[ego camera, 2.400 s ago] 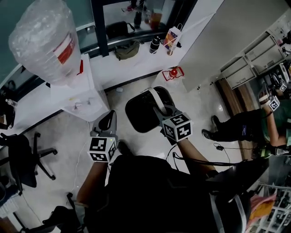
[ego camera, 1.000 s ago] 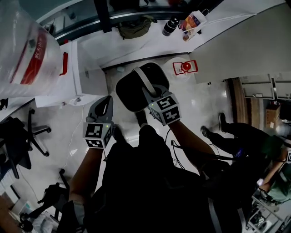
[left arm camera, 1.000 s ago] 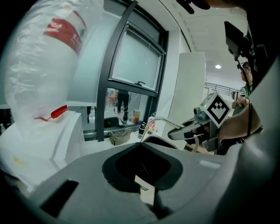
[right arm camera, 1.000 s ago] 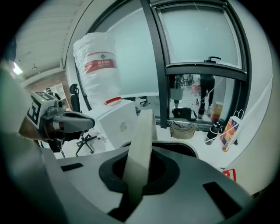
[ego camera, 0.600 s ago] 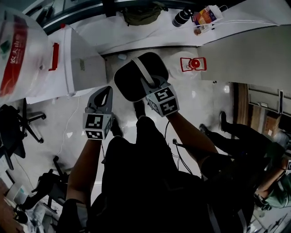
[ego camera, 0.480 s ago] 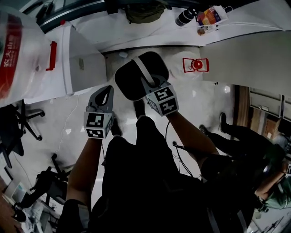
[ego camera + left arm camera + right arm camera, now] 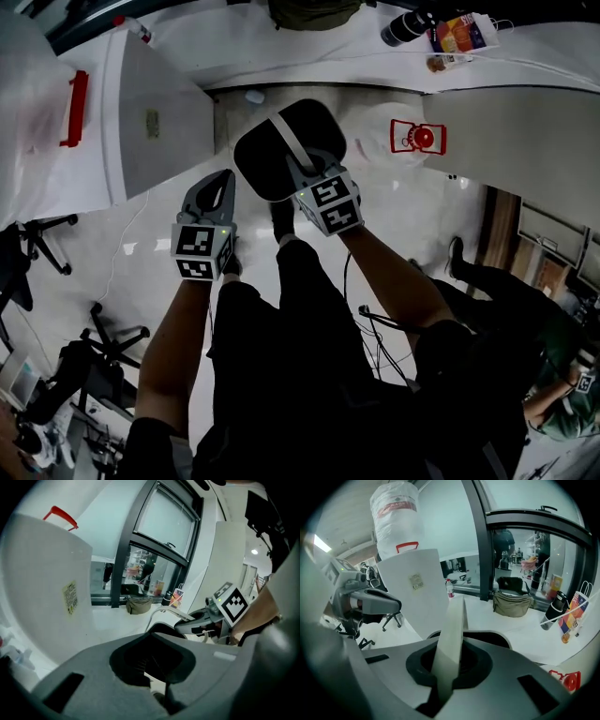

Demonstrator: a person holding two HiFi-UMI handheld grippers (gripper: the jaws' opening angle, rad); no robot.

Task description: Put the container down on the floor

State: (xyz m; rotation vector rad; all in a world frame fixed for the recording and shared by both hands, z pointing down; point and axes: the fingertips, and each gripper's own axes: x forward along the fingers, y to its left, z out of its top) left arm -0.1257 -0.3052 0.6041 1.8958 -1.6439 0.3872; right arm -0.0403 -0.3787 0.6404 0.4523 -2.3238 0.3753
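The container (image 7: 267, 161) is a round black bin with a white strap handle (image 7: 287, 142), hanging above the pale floor (image 7: 375, 225). My right gripper (image 7: 302, 174) is shut on that handle, which runs up between its jaws as a pale band (image 7: 451, 634) in the right gripper view; the bin's dark rim (image 7: 499, 640) shows behind. My left gripper (image 7: 218, 184) hangs beside the bin on the left, its jaws together on nothing. In the left gripper view the bin (image 7: 161, 629) and the right gripper (image 7: 199, 620) sit just ahead on the right.
A white water dispenser (image 7: 150, 112) with a big clear bottle (image 7: 396, 508) stands close on the left. A red-and-white object (image 7: 418, 138) lies on the floor right of the bin. Office chairs (image 7: 37, 246) stand left, another person's legs (image 7: 473, 281) are right, a bag (image 7: 512, 603) rests on the ledge.
Both grippers and the hanging bin have sunk toward the floor. The dispenser now fills more of the left side, and the right gripper still grips the handle.
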